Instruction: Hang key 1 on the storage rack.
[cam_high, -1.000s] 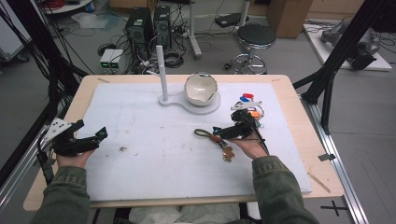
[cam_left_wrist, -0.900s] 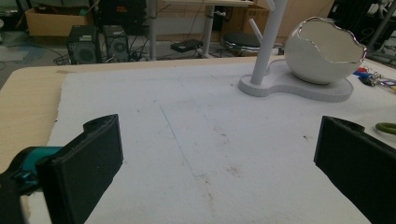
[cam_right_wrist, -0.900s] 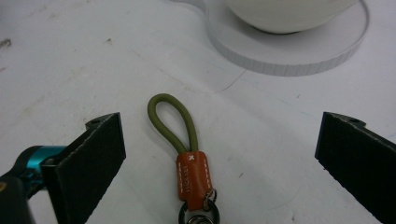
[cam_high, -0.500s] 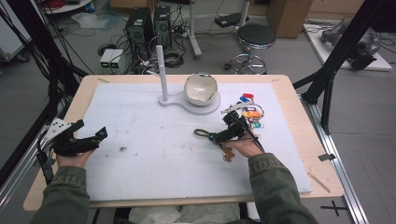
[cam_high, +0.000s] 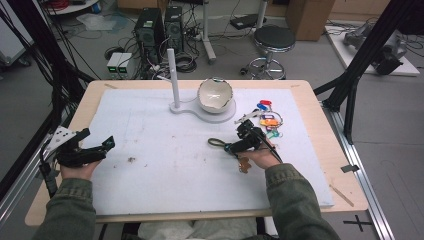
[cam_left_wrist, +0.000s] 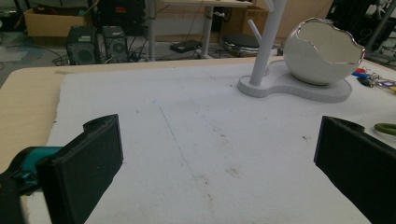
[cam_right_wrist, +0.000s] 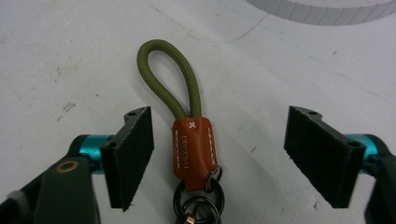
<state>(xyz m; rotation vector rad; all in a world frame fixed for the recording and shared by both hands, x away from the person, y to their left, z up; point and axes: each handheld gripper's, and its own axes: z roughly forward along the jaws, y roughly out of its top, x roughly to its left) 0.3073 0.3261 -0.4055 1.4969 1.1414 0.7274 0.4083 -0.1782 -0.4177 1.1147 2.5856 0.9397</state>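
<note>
The green rope keychain lies on the white mat between the right gripper's jaws, which have just been closing but do not touch it yet.

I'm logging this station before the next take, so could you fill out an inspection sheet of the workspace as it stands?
Surface: white foam mat on a wooden table, with brown specks.
Job's things: olive cord loop keychain with orange leather tab lying flat between the right gripper's fingers, untouched.
Clutter: white stand with a post carrying a white cracked-egg bowl; bunch of coloured plastic key tags.
Grippers: left gripper open and holding nothing at the mat's left edge; right gripper straddling the keychain, its jaws having just been closing, fingers not yet pressing.
Cables: tangled on the floor beyond the table.
Surroundings: computer towers, black stool, cardboard boxes.
</note>
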